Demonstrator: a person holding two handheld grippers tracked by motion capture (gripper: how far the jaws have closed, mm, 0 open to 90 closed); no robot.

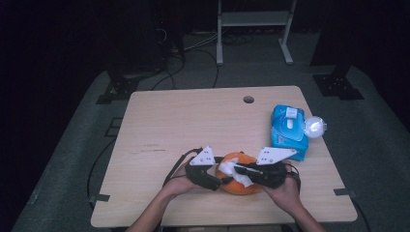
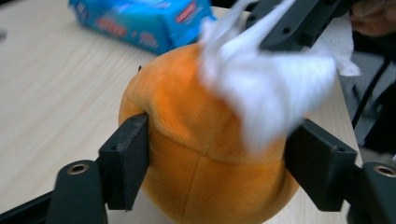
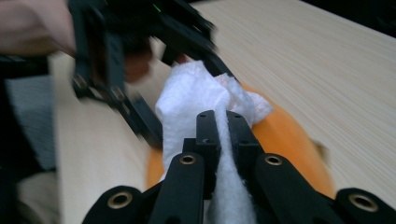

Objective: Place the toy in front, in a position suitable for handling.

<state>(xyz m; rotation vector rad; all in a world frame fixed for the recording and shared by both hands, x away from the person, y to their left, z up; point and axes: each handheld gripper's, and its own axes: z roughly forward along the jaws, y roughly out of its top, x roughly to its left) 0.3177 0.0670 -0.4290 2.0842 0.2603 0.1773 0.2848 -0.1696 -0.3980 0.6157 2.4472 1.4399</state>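
An orange plush ball [image 1: 240, 184] sits near the table's front edge. My left gripper [image 1: 218, 180] is shut on the ball [image 2: 201, 154], one black jaw pressing each side of it. A crumpled white tissue [image 1: 232, 170] lies on top of the ball. My right gripper [image 1: 241, 169] comes in from the right, shut on that tissue [image 3: 196, 102], which is pinched between its jaws [image 3: 222, 122] and rests against the orange surface [image 3: 285, 140]. In the left gripper view the tissue [image 2: 266, 88] is blurred. A hand holds each gripper.
A blue pack of wipes [image 1: 288, 130] lies at the right of the light wooden table [image 1: 183, 125], with a round white lid [image 1: 314, 127] beside it. A cable hole [image 1: 248, 99] sits near the far edge. A white metal frame [image 1: 254, 21] stands on the floor beyond.
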